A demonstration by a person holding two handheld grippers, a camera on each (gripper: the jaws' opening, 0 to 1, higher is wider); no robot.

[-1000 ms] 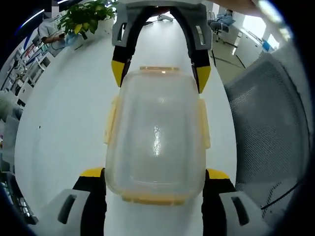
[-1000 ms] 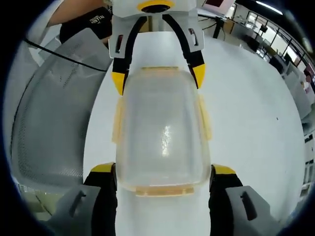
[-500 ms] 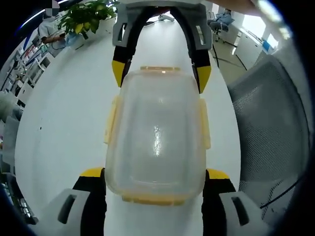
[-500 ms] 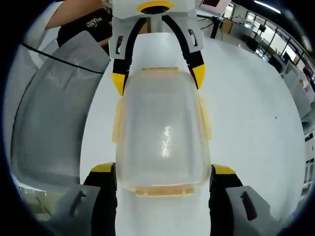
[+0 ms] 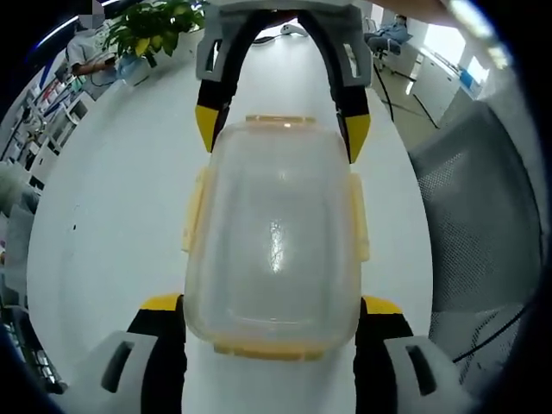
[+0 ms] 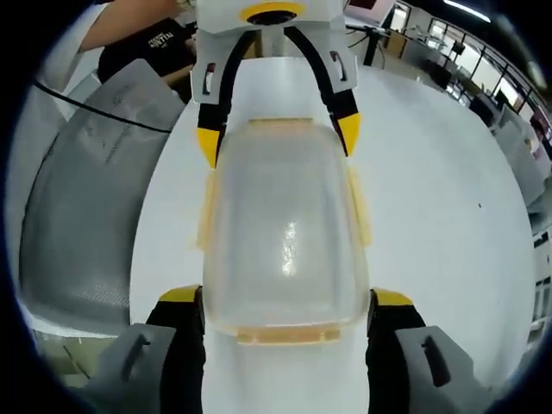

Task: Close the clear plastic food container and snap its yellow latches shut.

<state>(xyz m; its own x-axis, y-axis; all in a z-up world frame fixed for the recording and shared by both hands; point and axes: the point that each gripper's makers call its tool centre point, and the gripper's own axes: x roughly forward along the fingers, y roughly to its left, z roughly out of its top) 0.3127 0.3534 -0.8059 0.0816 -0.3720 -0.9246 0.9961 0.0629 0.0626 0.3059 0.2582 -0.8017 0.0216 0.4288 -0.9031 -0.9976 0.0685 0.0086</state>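
The clear plastic food container point(image 5: 274, 233) has its lid on and yellow latches point(image 5: 193, 211) on its sides and ends. It is held from opposite ends over the white table point(image 5: 112, 224). My left gripper point(image 5: 271, 304) is shut on its near end in the left gripper view, and my right gripper point(image 5: 280, 129) clamps the far end. In the right gripper view the same container point(image 6: 287, 224) sits between my right gripper point(image 6: 287, 297) at the bottom and my left gripper point(image 6: 278, 129) at the top. Whether the latches are snapped I cannot tell.
A grey mesh chair point(image 5: 483, 216) stands beside the table, also seen as the chair point(image 6: 78, 216) with a black cable across it. A potted plant point(image 5: 151, 26) and a seated person point(image 5: 86, 52) are at the table's far end. A person's arm point(image 6: 147, 26) is behind the left gripper.
The background has slid a little in both views, so both hands moved together. The container keeps the same place between the jaws.
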